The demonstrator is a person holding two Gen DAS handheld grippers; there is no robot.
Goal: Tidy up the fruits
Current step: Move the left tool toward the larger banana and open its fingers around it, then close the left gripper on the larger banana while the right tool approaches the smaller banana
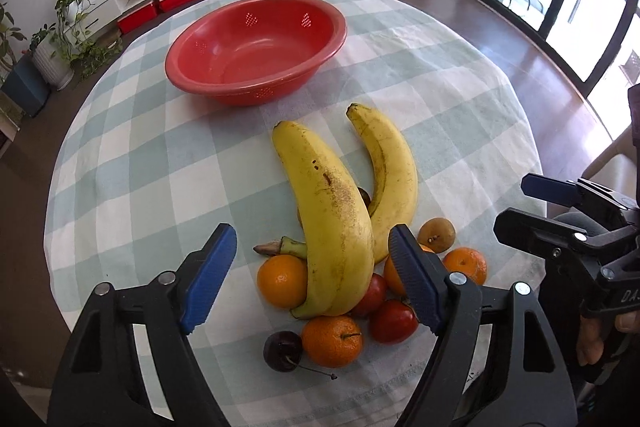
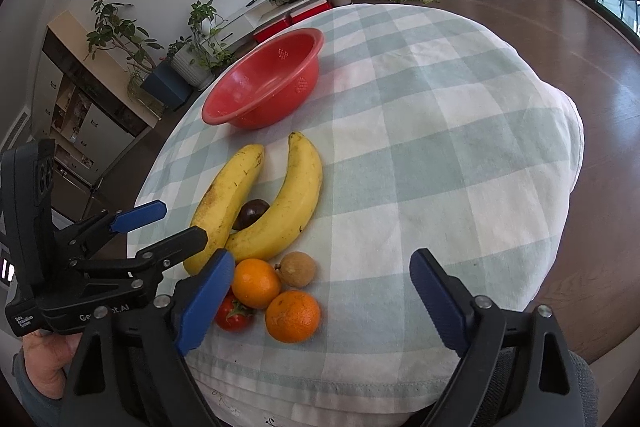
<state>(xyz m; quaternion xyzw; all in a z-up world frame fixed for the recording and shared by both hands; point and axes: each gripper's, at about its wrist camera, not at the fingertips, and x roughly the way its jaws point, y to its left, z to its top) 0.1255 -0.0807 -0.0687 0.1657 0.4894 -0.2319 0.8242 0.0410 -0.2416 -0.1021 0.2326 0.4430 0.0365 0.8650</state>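
A red bowl (image 1: 256,47) stands empty at the far side of the round table; it also shows in the right wrist view (image 2: 266,83). Two bananas (image 1: 332,219) (image 1: 390,179) lie in front of it, joined at the stem. Around their near ends lie several oranges (image 1: 282,281), red tomatoes (image 1: 392,321), a dark cherry (image 1: 282,351) and a brown fruit (image 1: 437,235). My left gripper (image 1: 312,279) is open, its fingers either side of the near banana's end and above the pile. My right gripper (image 2: 324,303) is open and empty, above an orange (image 2: 293,315) near the table's front edge.
The table wears a green and white checked cloth (image 1: 160,155). The right gripper's body (image 1: 580,227) shows at the right of the left wrist view, the left gripper's body (image 2: 100,259) at the left of the right wrist view. Potted plants, a TV shelf and a wooden floor surround the table.
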